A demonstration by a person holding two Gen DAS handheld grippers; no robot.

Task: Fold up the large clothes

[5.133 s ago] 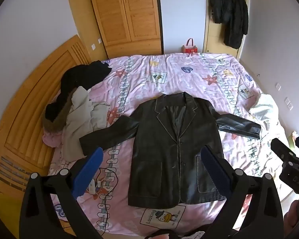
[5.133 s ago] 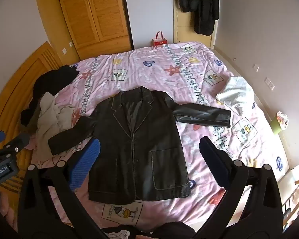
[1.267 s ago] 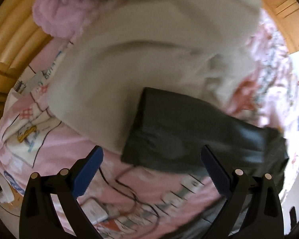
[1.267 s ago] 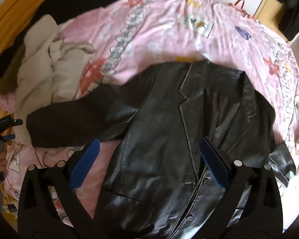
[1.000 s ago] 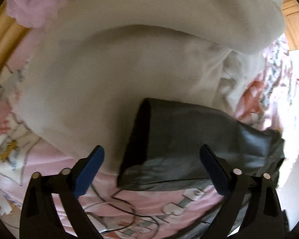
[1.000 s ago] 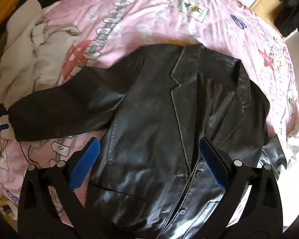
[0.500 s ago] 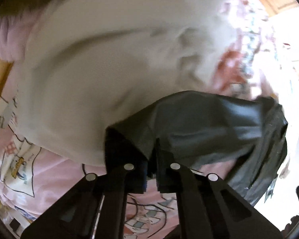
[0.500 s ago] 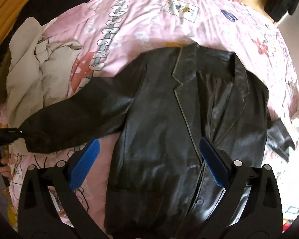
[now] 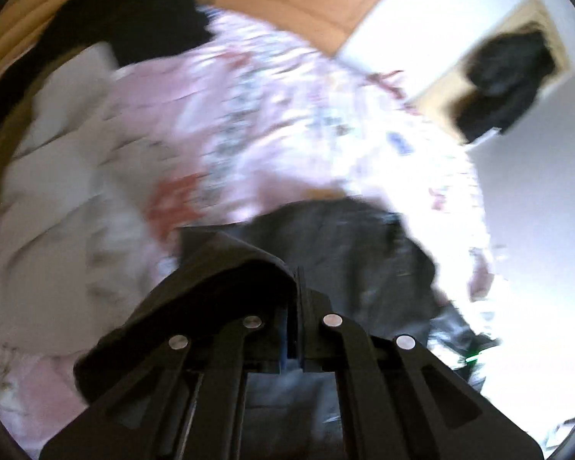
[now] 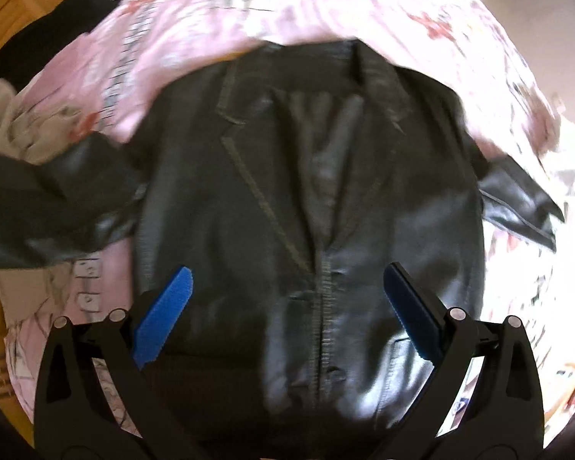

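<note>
Left wrist view: my left gripper has its 2 fingers pressed together on the cuff end of the jacket's sleeve. The dark leather drapes over the left finger and hangs down in front of the lens. Beyond it the body of the black leather jacket lies on the pink patterned bedspread. The picture is blurred, so I cannot read the fine detail of the grip.

Same view, background: a pale beige garment lies heaped on the left of the bed, with a black garment beyond it near the wooden headboard. A dark coat hangs against the far wall.

Right wrist view: my right gripper points down over the front of the jacket, its 2 blue pads standing wide apart with nothing between them. The jacket lies face up, lapels open, the button line running down between the fingers. The sleeve on the left is bunched and raised off the bedspread toward the picture's edge; the sleeve on the right lies out to the side on the bed. The beige garment sits at the left edge.
</note>
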